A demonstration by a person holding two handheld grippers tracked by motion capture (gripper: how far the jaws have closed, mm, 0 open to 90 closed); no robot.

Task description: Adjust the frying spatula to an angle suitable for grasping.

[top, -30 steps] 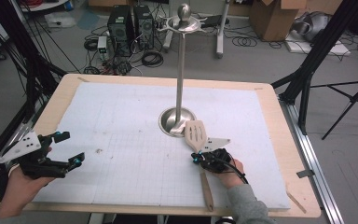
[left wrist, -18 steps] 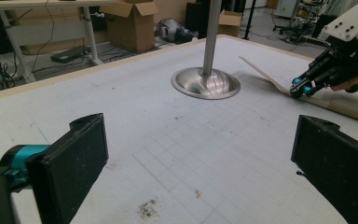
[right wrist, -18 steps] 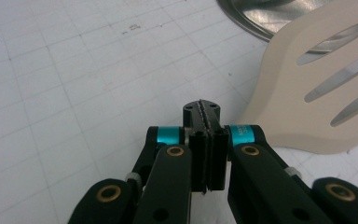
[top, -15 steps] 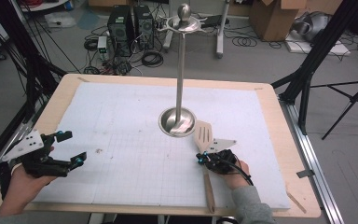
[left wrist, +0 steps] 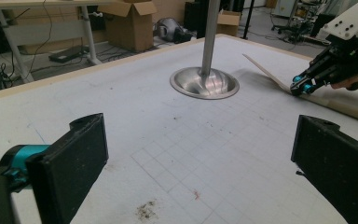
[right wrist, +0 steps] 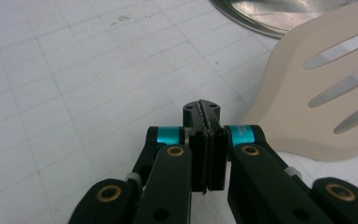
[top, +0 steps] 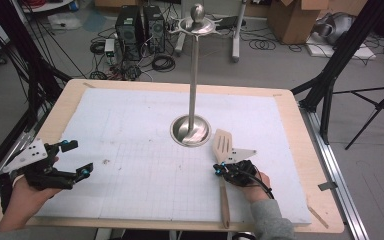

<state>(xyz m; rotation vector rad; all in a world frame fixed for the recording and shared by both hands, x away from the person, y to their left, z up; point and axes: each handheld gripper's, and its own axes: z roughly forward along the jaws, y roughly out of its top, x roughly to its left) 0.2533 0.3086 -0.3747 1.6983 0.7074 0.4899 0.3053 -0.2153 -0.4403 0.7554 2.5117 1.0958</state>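
A pale wooden slotted spatula point(top: 222, 145) lies on the white grid mat, its head near the base of a metal stand point(top: 190, 131) and its handle pointing toward the table's near edge. My right gripper point(top: 219, 171) rests at the spatula's neck, jaws pressed together with nothing between them. In the right gripper view the shut tips point(right wrist: 203, 109) sit just left of the spatula head point(right wrist: 317, 93). My left gripper point(top: 79, 157) is at the mat's left side, wide open and empty. In the left gripper view its jaws point(left wrist: 200, 168) frame the stand point(left wrist: 204, 83) and the right gripper point(left wrist: 300, 86) touching the spatula point(left wrist: 270, 74).
The stand's tall pole rises from a round dished base to a small top dish with a ball point(top: 197, 12). The white mat point(top: 130, 125) covers most of the wooden table point(top: 300, 130). A small dirt smudge point(left wrist: 144, 212) marks the mat near the left gripper.
The spatula's head has shifted slightly right, away from the stand's base, and the right gripper has moved a little right with it. The left gripper has stayed where it was.
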